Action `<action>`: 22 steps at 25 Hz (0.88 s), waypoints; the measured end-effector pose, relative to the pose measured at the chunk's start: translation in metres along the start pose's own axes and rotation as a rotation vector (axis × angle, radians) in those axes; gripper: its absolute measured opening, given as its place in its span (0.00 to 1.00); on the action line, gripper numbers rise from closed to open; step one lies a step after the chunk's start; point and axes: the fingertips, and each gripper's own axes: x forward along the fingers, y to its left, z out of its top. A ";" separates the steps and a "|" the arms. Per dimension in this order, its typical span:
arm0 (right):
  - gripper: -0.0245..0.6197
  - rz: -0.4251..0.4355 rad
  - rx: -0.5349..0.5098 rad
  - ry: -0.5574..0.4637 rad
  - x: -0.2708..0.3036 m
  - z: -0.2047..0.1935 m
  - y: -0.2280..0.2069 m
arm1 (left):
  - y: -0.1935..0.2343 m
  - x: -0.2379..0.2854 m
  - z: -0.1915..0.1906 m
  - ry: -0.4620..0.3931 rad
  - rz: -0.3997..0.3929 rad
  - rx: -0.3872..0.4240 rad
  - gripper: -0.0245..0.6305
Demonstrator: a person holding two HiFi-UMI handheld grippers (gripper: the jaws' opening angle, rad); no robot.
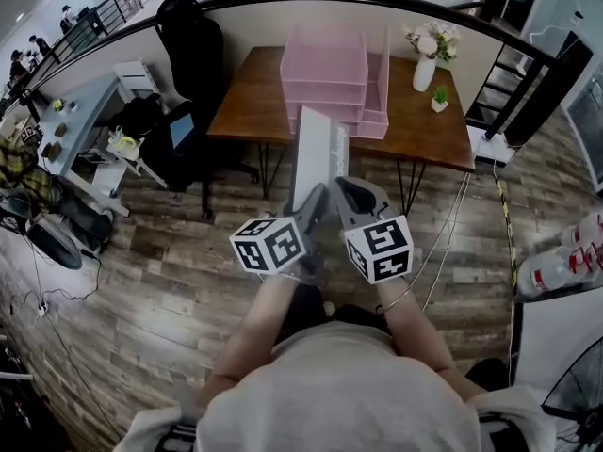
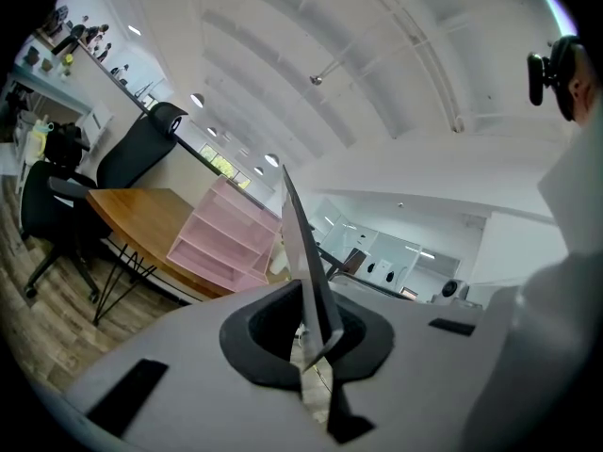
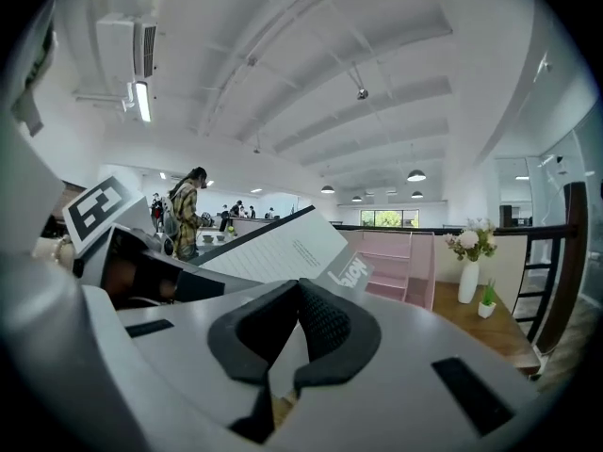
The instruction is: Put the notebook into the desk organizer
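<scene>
I hold the grey-white notebook upright in front of me, out over the floor short of the wooden desk. My left gripper is shut on its lower edge; in the left gripper view the notebook rises edge-on out of the jaws of that gripper. Just right of the notebook's bottom corner, my right gripper is shut, tips together, with the notebook's ruled face lying to its left beyond the right gripper. The pink desk organizer stands on the desk ahead.
On the desk's right end are a white vase of flowers and a small potted plant. A black office chair stands left of the desk. A curved black railing runs behind. Cables trail over the wood floor.
</scene>
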 end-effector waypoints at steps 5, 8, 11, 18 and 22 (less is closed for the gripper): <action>0.05 -0.027 -0.003 0.017 0.008 -0.008 -0.013 | 0.009 0.014 -0.003 0.007 -0.016 -0.052 0.07; 0.05 -0.042 0.004 0.024 0.012 -0.010 -0.020 | 0.014 0.022 -0.005 0.022 -0.027 -0.066 0.07; 0.05 -0.062 0.003 0.027 0.020 -0.011 -0.028 | 0.023 0.030 0.000 0.027 -0.032 -0.079 0.07; 0.05 -0.117 0.012 0.065 0.047 -0.020 -0.056 | 0.064 0.048 0.018 0.044 -0.002 -0.100 0.07; 0.05 -0.153 0.033 0.074 0.062 -0.024 -0.075 | 0.082 0.061 0.018 0.066 -0.005 -0.138 0.07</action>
